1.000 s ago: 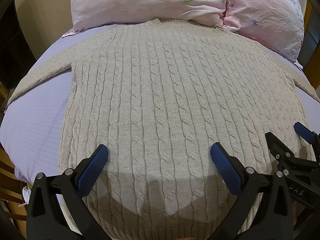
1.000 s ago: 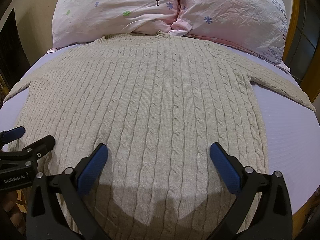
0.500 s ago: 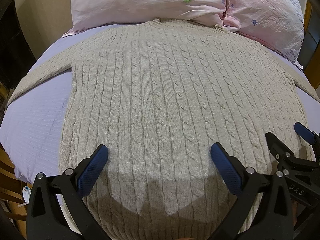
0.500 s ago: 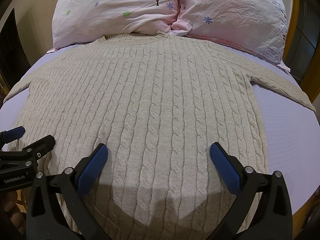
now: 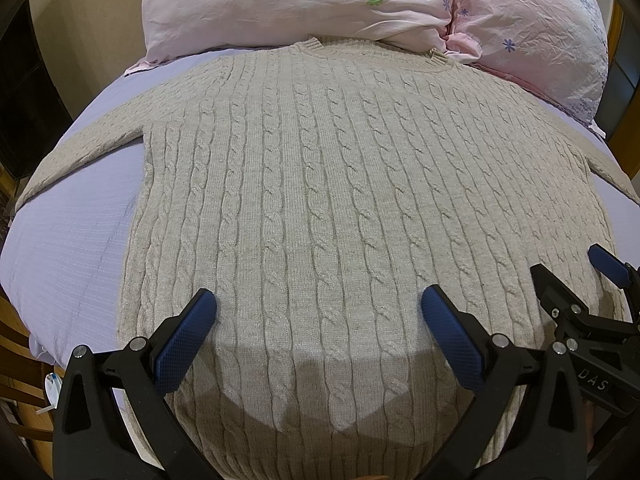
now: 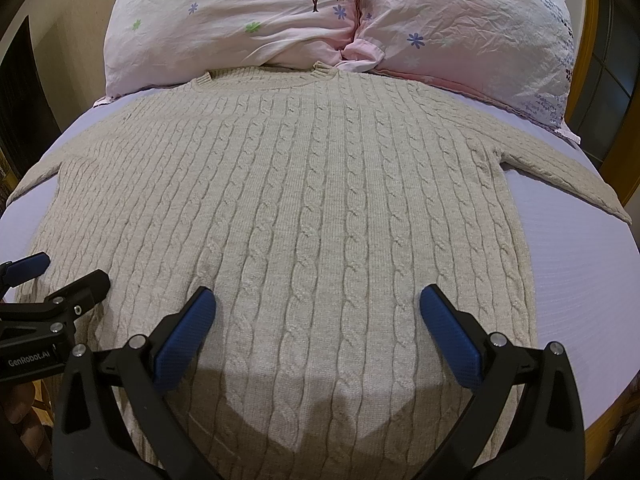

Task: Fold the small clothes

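**Both grippers hovering wide over the spread sweater**

I am looking at a beige cable-knit sweater [image 5: 320, 208] lying flat and face up on a bed with a lilac sheet [image 5: 68, 248]. Its collar is pointing to 12 o'clock, touching the two pink flowered pillows [image 6: 240, 16] that are sitting side by side at the head of the bed. Its left sleeve [image 5: 80, 152] is stretching out toward 9 o'clock and its right sleeve [image 6: 568, 176] toward 3 o'clock, both lying on the sheet.

I am holding the left gripper [image 5: 318, 320] above the lower part of the sweater, near the hem at 6 o'clock; its blue pads [image 5: 184, 344] are standing wide apart with nothing between them. I am holding the right gripper [image 6: 318, 320] over the same lower band, just beside the left one at its 3 o'clock, its pads [image 6: 452, 340] likewise spread wide and gripping nothing. Each tool is showing at the edge of the other's view.

Both grippers are casting a shadow on the knit below them. I cannot tell whether the fingertips are touching the fabric. A wooden bed frame [image 6: 592, 60] is showing at 2 o'clock in the right wrist view.
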Action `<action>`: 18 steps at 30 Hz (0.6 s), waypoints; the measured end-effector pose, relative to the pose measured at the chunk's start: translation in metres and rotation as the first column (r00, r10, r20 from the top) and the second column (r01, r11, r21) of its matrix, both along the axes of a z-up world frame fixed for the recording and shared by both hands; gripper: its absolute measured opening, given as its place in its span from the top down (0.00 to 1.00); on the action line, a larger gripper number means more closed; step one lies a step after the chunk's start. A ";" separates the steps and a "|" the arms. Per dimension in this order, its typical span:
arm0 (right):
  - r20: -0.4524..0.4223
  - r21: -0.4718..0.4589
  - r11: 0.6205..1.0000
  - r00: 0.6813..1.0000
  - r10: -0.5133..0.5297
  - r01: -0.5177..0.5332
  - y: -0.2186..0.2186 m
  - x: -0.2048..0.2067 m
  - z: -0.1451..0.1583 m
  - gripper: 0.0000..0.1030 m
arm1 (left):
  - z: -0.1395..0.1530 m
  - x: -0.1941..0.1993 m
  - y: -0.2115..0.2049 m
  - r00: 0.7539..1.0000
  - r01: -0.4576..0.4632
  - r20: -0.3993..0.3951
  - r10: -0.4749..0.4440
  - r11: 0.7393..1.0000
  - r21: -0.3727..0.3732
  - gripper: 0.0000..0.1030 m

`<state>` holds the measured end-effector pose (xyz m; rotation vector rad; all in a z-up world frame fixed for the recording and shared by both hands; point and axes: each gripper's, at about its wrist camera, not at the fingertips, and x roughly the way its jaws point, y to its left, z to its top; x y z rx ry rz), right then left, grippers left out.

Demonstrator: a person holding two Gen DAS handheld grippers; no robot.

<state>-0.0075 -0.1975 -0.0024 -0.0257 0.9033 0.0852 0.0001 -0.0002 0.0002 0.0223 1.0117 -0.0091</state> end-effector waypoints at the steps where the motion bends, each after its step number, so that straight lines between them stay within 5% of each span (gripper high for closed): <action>1: 0.000 0.000 1.000 1.000 0.000 0.000 0.000 0.000 0.000 0.02 | 0.000 0.000 0.000 1.000 0.000 0.000 0.000 1.000 0.000 0.01; 18: -0.001 -0.001 1.000 1.000 0.000 0.000 0.001 0.000 -0.001 0.02 | 0.000 0.000 0.000 1.000 0.000 0.000 0.000 1.000 0.001 0.01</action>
